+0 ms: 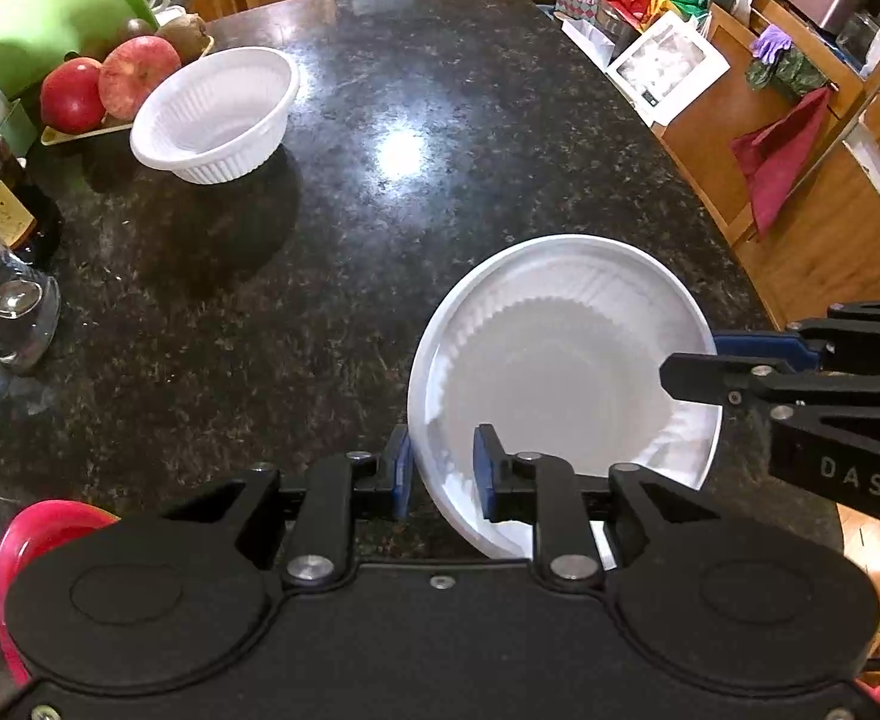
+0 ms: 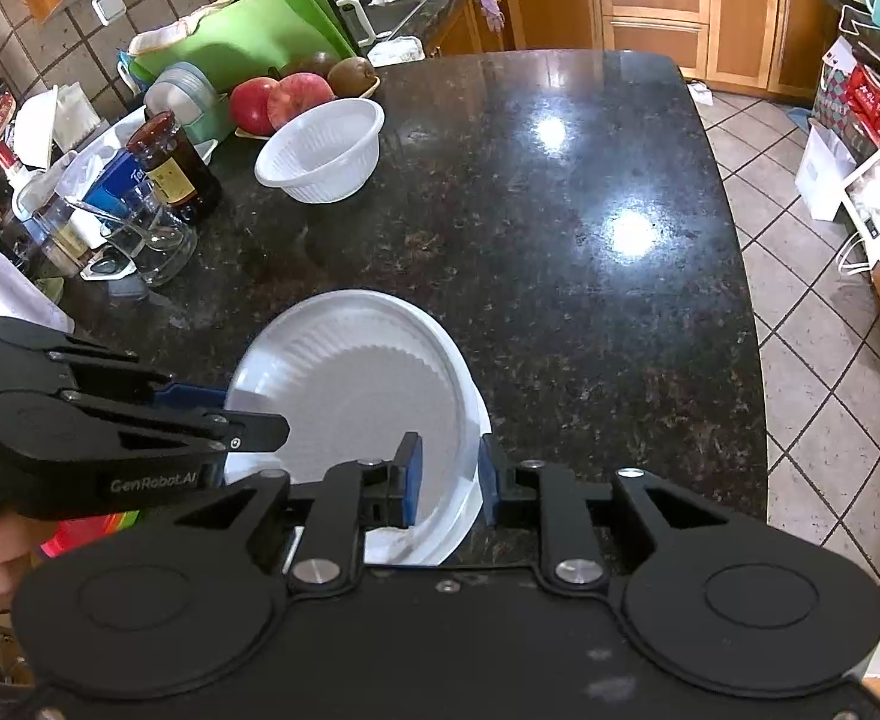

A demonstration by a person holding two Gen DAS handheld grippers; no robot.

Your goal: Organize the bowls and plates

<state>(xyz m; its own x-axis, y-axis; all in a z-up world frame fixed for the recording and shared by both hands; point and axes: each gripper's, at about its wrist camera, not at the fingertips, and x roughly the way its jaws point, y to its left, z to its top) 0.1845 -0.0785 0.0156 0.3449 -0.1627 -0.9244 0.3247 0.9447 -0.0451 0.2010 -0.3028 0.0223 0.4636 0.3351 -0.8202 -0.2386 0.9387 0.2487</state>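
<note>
Nearest my left-wrist lens, the left gripper (image 1: 440, 468) straddles the near-left rim of the white plate (image 1: 565, 372). Its blue pads stand a little apart on either side of the rim, and I see a sliver of gap, so I read it as parted, not pinching. From the right of that frame the right gripper (image 1: 694, 360) reaches over the plate's right rim. In the right-wrist view its two pads (image 2: 411, 474) bracket the lower right rim the same way, slightly open with the rim between them.

I count what looks like one plate, though the right edge shows a doubled rim, so a second may be nested under it; I cannot tell. It is round, with no long axis, sits hollow side up in the lower centre of both frames on the dark granite counter (image 1: 380, 90).

One white ribbed bowl (image 1: 215, 114) stands upright, mouth up, at upper left, well apart from the plate, just beside two red apples (image 1: 110, 81).
</note>
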